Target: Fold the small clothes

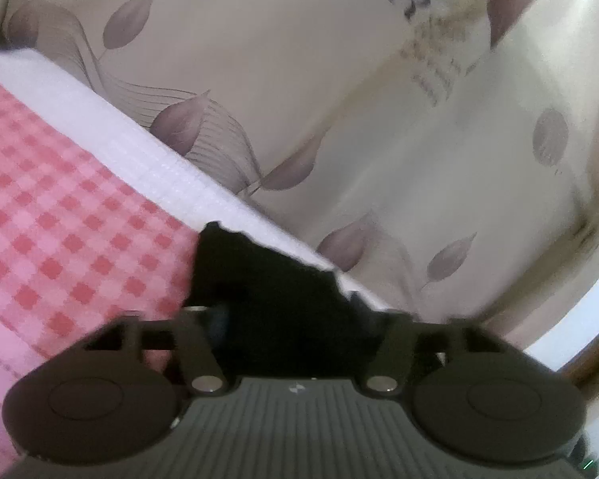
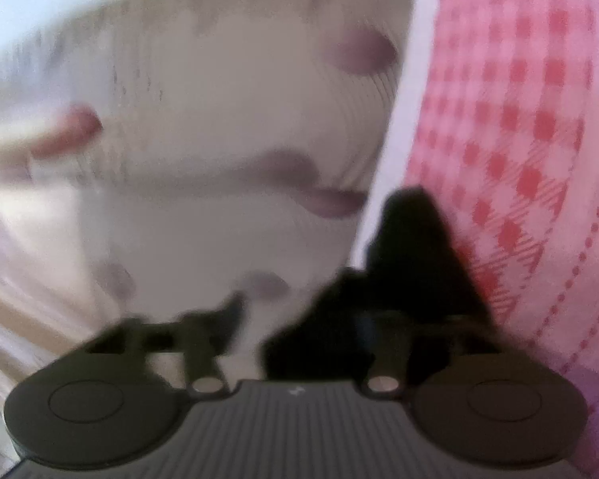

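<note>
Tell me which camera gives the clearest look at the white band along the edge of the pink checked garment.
The left wrist view: there the white band is sharp, its ribbed weave visible, running diagonally beside the pink checks. The right wrist view shows the same band only as a blurred pale strip along the checked cloth.
</note>
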{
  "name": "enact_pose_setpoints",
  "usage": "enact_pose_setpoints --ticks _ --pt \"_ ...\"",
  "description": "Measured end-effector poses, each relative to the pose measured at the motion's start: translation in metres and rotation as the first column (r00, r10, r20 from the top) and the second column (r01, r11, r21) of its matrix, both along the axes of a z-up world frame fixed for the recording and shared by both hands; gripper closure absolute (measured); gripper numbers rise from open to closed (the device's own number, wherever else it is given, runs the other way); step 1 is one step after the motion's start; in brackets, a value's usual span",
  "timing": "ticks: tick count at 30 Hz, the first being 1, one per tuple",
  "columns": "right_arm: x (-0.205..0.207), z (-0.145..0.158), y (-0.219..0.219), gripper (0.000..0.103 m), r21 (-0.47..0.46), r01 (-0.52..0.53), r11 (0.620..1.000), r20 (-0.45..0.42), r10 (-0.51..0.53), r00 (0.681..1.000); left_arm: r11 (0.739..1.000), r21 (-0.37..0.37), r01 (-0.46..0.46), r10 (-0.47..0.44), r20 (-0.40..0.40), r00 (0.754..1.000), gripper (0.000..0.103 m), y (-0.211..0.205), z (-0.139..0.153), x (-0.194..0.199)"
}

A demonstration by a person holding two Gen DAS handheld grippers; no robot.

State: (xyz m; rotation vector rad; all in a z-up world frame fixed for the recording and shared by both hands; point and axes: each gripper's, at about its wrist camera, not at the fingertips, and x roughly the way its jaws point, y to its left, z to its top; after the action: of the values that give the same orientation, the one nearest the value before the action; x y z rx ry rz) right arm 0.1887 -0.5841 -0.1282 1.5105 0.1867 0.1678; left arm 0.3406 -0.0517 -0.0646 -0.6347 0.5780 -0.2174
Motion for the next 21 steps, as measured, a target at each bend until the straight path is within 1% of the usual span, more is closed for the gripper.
enact_pose_setpoints --ticks 1,2,3,4,6,7,8,9,10,11,12,13,14,15,16,17,18,19,20,21 --pt "-0.003 -0.001 -0.002 0.017 0.030 0.016 0.999 0.025 -0.017 1.000 1.000 -0.014 -0.011 0.011 0.011 1.000 0.015 0.000 0.002 -0.001" --pt "-0.007 -0.001 -0.004 0.016 0.051 0.033 0.998 0.039 -0.035 0.999 0.999 -0.019 -0.037 0.037 0.032 0.999 0.011 0.001 0.006 -0.002" --pt "-0.010 0.000 -0.007 0.015 0.058 0.047 0.997 0.041 -0.049 0.998 0.998 -0.015 -0.064 0.065 0.058 0.996 0.004 0.002 0.011 -0.005" --pt "-0.015 0.001 -0.010 0.015 0.066 0.062 0.996 0.047 -0.066 0.997 0.997 -0.011 -0.080 0.081 0.083 0.993 0.001 0.002 0.016 -0.006" --pt "-0.024 0.003 -0.017 0.015 0.082 0.068 0.994 0.075 -0.074 0.994 0.998 0.000 -0.070 0.069 0.121 0.990 0.001 0.004 0.027 -0.006" --pt "-0.028 0.006 -0.018 0.015 0.065 0.062 0.996 0.082 -0.068 0.994 0.998 0.014 -0.064 0.062 0.130 0.990 0.001 0.004 0.032 -0.006" --pt "-0.034 0.013 -0.019 0.015 0.017 0.047 0.999 0.099 -0.048 0.994 0.997 0.031 -0.064 0.059 0.144 0.988 0.001 0.006 0.037 -0.009" --pt "-0.040 0.021 -0.020 0.015 -0.052 0.024 0.998 0.108 -0.019 0.994 0.997 0.041 -0.063 0.056 0.153 0.987 0.001 0.008 0.039 -0.013" --pt "-0.045 0.032 -0.018 0.015 -0.140 -0.002 0.990 0.102 0.017 0.995 0.997 0.047 -0.055 0.047 0.157 0.986 0.001 0.011 0.041 -0.018" --pt "-0.051 0.042 -0.014 0.015 -0.227 -0.032 0.973 0.088 0.053 0.995 0.998 0.058 -0.033 0.023 0.160 0.987 0.001 0.013 0.043 -0.027" --pt "-0.058 0.054 -0.005 0.015 -0.340 -0.080 0.937 0.075 0.112 0.991 0.997 0.083 -0.008 -0.006 0.161 0.987 0.001 0.014 0.045 -0.035" --pt "-0.063 0.062 0.004 0.015 -0.430 -0.119 0.895 0.062 0.161 0.985 0.991 0.128 0.028 -0.048 0.157 0.986 0.001 0.013 0.046 -0.045" --pt "-0.068 0.071 0.015 0.015 -0.523 -0.151 0.839 0.039 0.201 0.979 0.983 0.174 0.065 -0.091 0.149 0.985 0.001 0.011 0.045 -0.057" --pt "-0.071 0.079 0.029 0.016 -0.615 -0.180 0.768 0.006 0.233 0.972 0.971 0.214 0.103 -0.135 0.141 0.981 0.002 0.009 0.043 -0.068" --pt "-0.072 0.084 0.044 0.016 -0.684 -0.208 0.699 -0.026 0.261 0.965 0.961 0.241 0.138 -0.172 0.130 0.976 0.003 0.007 0.039 -0.077" --pt "-0.072 0.086 0.058 0.018 -0.726 -0.231 0.648 -0.049 0.286 0.957 0.950 0.256 0.177 -0.209 0.103 0.973 0.004 0.005 0.032 -0.086" --pt "-0.069 0.087 0.070 0.028 -0.752 -0.252 0.609 -0.066 0.310 0.948 0.944 0.251 0.216 -0.242 0.078 0.967 0.008 0.003 0.027 -0.092" --pt "-0.063 0.087 0.082 0.040 -0.769 -0.278 0.576 -0.090 0.333 0.939 0.935 0.238 0.262 -0.282 0.054 0.958 0.013 0.000 0.022 -0.096" --pt "-0.056 0.087 0.094 0.045 -0.790 -0.354 0.501 -0.135 0.420 0.897 0.926 0.227 0.302 -0.317 0.030 0.948 0.015 -0.004 0.018 -0.098" --pt "-0.047 0.086 0.106 0.049 -0.808 -0.375 0.455 -0.179 0.417 0.891 0.919 0.228 0.322 -0.333 0.011 0.943 0.020 -0.010 0.014 -0.097"
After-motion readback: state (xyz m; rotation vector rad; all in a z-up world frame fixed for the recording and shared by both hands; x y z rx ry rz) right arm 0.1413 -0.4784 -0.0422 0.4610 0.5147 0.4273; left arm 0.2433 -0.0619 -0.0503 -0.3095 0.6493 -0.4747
